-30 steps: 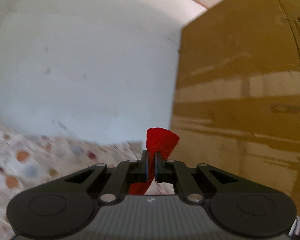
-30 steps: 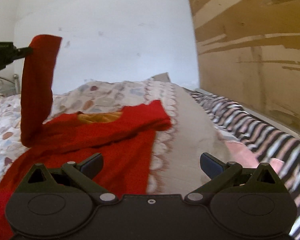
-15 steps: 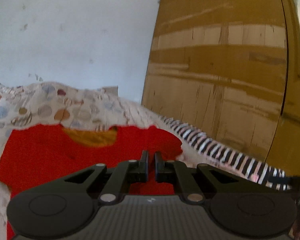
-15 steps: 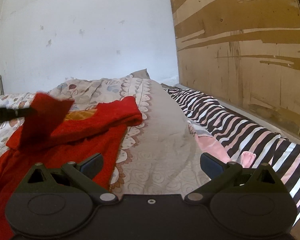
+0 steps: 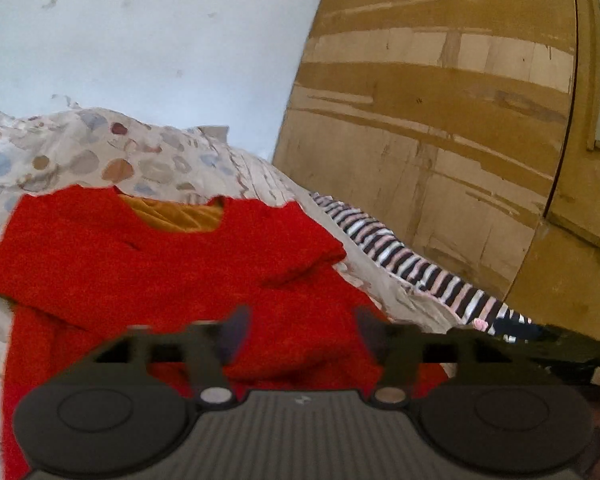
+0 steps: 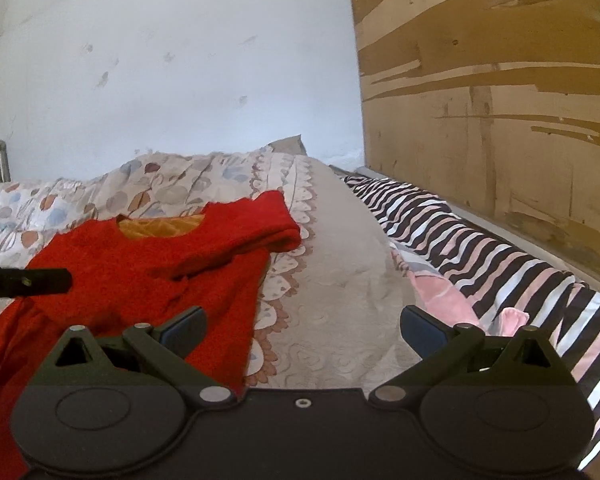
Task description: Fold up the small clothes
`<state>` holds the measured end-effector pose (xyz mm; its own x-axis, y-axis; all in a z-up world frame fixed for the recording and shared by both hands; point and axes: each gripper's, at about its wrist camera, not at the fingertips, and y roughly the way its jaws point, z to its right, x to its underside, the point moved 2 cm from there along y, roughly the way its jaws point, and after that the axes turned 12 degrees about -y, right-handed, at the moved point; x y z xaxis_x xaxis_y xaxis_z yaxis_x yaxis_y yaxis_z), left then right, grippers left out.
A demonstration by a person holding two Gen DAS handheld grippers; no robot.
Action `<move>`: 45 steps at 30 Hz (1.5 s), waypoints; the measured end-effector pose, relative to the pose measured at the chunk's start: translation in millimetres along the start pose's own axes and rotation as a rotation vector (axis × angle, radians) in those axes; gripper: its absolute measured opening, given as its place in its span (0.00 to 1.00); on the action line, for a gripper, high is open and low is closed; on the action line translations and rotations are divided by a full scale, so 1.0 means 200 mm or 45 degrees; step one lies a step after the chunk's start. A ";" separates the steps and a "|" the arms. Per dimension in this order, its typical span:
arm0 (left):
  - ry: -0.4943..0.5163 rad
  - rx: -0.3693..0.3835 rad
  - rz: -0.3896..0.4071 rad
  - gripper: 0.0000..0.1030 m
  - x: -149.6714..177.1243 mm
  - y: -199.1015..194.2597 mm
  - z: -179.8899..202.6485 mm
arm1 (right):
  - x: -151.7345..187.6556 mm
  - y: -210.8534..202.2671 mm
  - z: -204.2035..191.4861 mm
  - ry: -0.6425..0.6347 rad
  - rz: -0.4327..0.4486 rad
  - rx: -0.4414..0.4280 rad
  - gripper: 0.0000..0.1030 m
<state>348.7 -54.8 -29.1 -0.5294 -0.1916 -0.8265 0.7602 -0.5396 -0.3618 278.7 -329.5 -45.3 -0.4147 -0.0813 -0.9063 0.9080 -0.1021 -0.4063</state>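
A small red garment (image 5: 160, 264) with an orange inner lining at the neck lies flat on the patterned bedspread (image 5: 100, 160), both sleeves folded across its chest. My left gripper (image 5: 302, 328) hovers low over its lower front. Its jaws are opening and look blurred, with nothing pinched between them. In the right wrist view the red garment (image 6: 140, 272) lies to the left, and a finger of the left gripper (image 6: 40, 281) reaches in over it from the left edge. My right gripper (image 6: 302, 322) stands open over the bedspread (image 6: 340, 280) beside the garment's right edge, holding nothing.
A black, white and pink striped sheet (image 6: 480, 248) with a pink cloth (image 6: 444, 296) runs along the bed's right side. A brown wooden panel (image 6: 500, 100) rises behind it. A white wall (image 6: 180, 60) backs the bed, with a metal bedpost (image 6: 2, 160) at far left.
The left gripper came down with the red sleeve pinched in it, laid the sleeve across the garment, then opened and let it go. The right gripper stayed open and hardly moved.
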 end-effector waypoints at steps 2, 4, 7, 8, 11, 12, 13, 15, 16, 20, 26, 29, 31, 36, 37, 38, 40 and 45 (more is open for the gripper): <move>0.007 -0.017 0.017 0.81 -0.02 -0.06 -0.02 | 0.01 0.01 -0.01 -0.010 -0.017 -0.006 1.00; 0.019 -0.073 0.005 0.85 -0.04 -0.10 -0.06 | 0.01 0.04 -0.03 -0.018 -0.030 -0.023 1.00; -0.003 -0.251 -0.029 0.90 -0.10 -0.14 -0.15 | -0.01 0.08 -0.08 -0.047 -0.039 -0.053 1.00; -0.020 -0.325 -0.039 0.90 -0.12 -0.16 -0.21 | -0.03 0.09 -0.10 -0.060 -0.039 -0.063 1.00; -0.045 -0.550 -0.049 0.93 -0.16 -0.18 -0.39 | -0.08 0.14 -0.15 -0.113 -0.044 -0.113 1.00; -0.049 -0.626 -0.058 0.93 -0.18 -0.18 -0.45 | -0.10 0.16 -0.18 -0.141 -0.050 -0.130 1.00; -0.059 -0.704 -0.063 0.93 -0.19 -0.18 -0.52 | -0.12 0.19 -0.21 -0.169 -0.057 -0.147 1.00; -0.075 -0.768 -0.059 0.93 -0.21 -0.17 -0.64 | -0.17 0.23 -0.26 -0.219 -0.064 -0.188 1.00; -0.092 -0.799 -0.065 0.93 -0.22 -0.15 -0.70 | -0.18 0.25 -0.29 -0.240 -0.071 -0.212 1.00; -0.149 -0.862 -0.048 0.93 -0.27 -0.09 -0.85 | -0.26 0.33 -0.39 -0.340 -0.091 -0.276 1.00; -0.087 -0.882 -0.097 0.94 -0.30 0.08 -0.90 | -0.34 0.45 -0.50 -0.412 -0.090 -0.315 1.00; -0.062 -0.876 -0.088 0.94 -0.28 0.10 -0.91 | -0.35 0.49 -0.52 -0.391 -0.088 -0.333 1.00; -0.056 -0.885 -0.058 0.94 -0.27 0.10 -0.92 | -0.33 0.54 -0.54 -0.392 -0.128 -0.334 1.00; -0.052 -0.975 0.026 0.93 -0.28 0.13 -1.00 | -0.23 0.61 -0.53 -0.358 -0.191 -0.355 1.00; -0.056 -0.979 0.050 0.93 -0.29 0.12 -1.01 | -0.23 0.61 -0.53 -0.348 -0.187 -0.360 1.00; -0.064 -0.978 0.072 0.92 -0.30 0.12 -1.02 | -0.23 0.61 -0.53 -0.341 -0.188 -0.366 1.00; -0.088 -0.957 0.137 0.92 -0.31 0.09 -1.02 | -0.22 0.62 -0.52 -0.329 -0.193 -0.375 1.00; -0.090 -0.872 0.221 0.91 -0.33 0.05 -0.99 | -0.21 0.62 -0.51 -0.307 -0.188 -0.384 1.00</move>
<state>466.5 114.6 -64.0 -0.3843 -0.2936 -0.8753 0.8894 0.1364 -0.4363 414.3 -237.8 -69.9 -0.5114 -0.3210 -0.7971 0.7995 0.1624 -0.5783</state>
